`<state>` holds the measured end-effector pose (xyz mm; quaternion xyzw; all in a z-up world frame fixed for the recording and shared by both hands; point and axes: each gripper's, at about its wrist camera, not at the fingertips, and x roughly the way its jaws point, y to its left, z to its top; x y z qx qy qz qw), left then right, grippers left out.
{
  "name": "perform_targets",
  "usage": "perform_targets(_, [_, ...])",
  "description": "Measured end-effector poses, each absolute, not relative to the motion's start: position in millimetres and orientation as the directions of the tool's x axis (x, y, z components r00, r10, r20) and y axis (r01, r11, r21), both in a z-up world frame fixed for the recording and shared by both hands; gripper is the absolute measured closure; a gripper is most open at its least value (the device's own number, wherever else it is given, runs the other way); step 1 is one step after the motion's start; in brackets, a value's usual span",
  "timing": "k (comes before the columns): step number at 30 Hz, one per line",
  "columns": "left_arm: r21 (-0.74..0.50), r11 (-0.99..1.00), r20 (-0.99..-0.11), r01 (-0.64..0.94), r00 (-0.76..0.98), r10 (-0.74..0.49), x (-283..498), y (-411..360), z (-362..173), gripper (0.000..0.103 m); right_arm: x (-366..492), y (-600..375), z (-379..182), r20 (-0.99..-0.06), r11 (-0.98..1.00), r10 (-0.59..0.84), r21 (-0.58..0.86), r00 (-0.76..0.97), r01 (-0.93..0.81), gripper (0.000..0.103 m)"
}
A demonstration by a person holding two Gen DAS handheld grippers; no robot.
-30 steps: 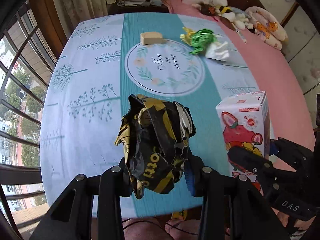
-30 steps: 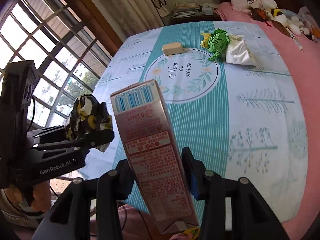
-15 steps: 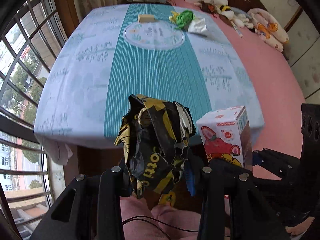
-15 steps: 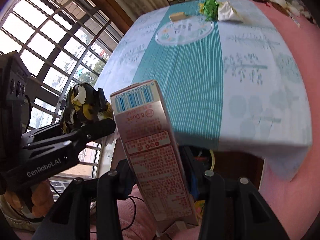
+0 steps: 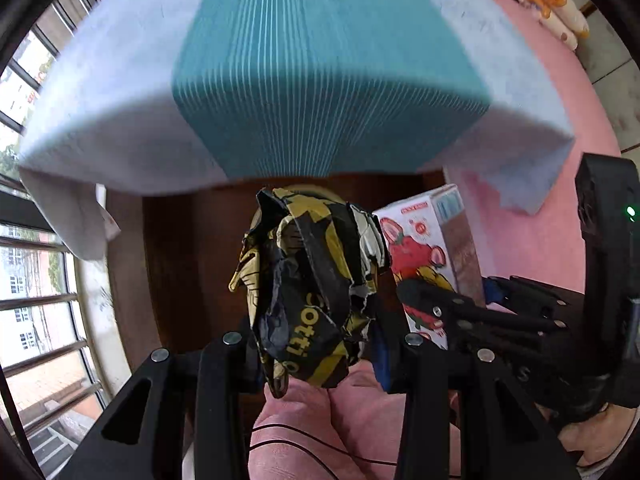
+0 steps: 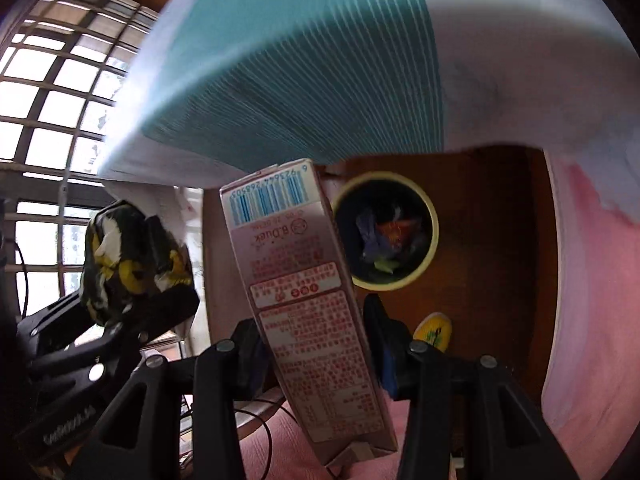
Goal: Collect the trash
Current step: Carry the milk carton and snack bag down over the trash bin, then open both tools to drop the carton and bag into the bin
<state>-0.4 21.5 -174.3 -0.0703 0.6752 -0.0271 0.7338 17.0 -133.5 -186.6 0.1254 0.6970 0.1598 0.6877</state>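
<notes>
Wrapper (image 5: 308, 292) clamped in left gripper (image 5: 316, 344); carton (image 6: 308, 304) in right gripper (image 6: 316, 344), hiding bin (image 6: 424, 276).

Both wrist cams look steeply down past the tabletop (image 5: 120, 92) edge, close in; shared: the tablecloth overhang, brown floor, and each other's claw.

Crumpled black-yellow wrapper (image 5: 308, 292) and tilted pink carton (image 6: 308, 304), both clamped.

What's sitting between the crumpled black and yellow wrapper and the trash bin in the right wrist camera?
The pink carton, gripped in the right tongs, stands between wrapper and bin there.
</notes>
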Motion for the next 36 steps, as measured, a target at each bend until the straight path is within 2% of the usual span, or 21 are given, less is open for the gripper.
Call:
perform_targets(12, [-0.128, 0.989, -0.992, -0.081, 0.013, -0.127, 23.3, 21.0, -311.0, 0.065, 37.3, -135.1, -321.0, -0.937, 0.935, 0.344, 0.334, -0.069, 0.121, 0.059])
perform_targets(20, [-0.097, 0.992, -0.995, -0.085, 0.004, -0.097, 38.2, 17.3, -371.7, 0.064, 51.2, -135.5, -395.5, -0.935, 0.932, 0.339, 0.318, -0.105, 0.175, 0.057])
perform_targets(22, [-0.094, 0.991, -0.996, -0.093, 0.003, -0.094, 39.1, 20.9, -382.1, 0.055, 56.0, -135.4, -408.0, -0.932, 0.929, 0.343, 0.318, -0.119, 0.190, 0.055])
perform_targets(23, [-0.094, 0.991, -0.996, -0.096, 0.001, -0.095, 40.2, 21.6, -386.1, 0.051, 57.2, -136.6, -414.3, -0.930, 0.928, 0.345, 0.318, -0.124, 0.196, 0.048])
perform_targets(24, [-0.092, 0.991, -0.996, -0.099, 0.001, -0.093, 41.9, 22.6, -389.8, 0.041, 58.3, -136.9, -417.8, -0.932, 0.929, 0.340, 0.312, -0.125, 0.198, 0.041])
perform_targets(25, [-0.092, 0.991, -0.996, -0.101, 0.003, -0.092, 42.5, 25.8, -390.9, 0.033, 59.2, -137.5, -421.6, -0.936, 0.933, 0.329, 0.302, -0.124, 0.196, 0.038])
perform_targets(26, [-0.093, 0.990, -0.996, -0.103, 0.004, -0.093, 43.8, 27.9, -392.5, 0.031, 60.1, -137.8, -423.1, -0.938, 0.935, 0.323, 0.297, -0.125, 0.194, 0.035])
perform_targets(28, [-0.089, 0.990, -0.996, -0.107, -0.004, -0.090, 46.7, 31.0, -396.8, 0.019, 60.6, -137.9, -425.9, -0.940, 0.939, 0.314, 0.287, -0.131, 0.189, 0.035])
perform_targets(31, [-0.060, 0.993, -0.998, -0.104, 0.007, -0.059, 50.9, 34.6, -397.2, 0.008, 62.6, -139.7, -425.9, -0.944, 0.944, 0.302, 0.277, -0.131, 0.178, 0.034])
perform_targets(36, [-0.037, 0.994, -0.998, -0.098, 0.051, -0.032, 52.0, 41.4, -387.8, 0.005, 65.7, -135.7, -416.2, -0.949, 0.948, 0.293, 0.273, -0.113, 0.165, 0.033])
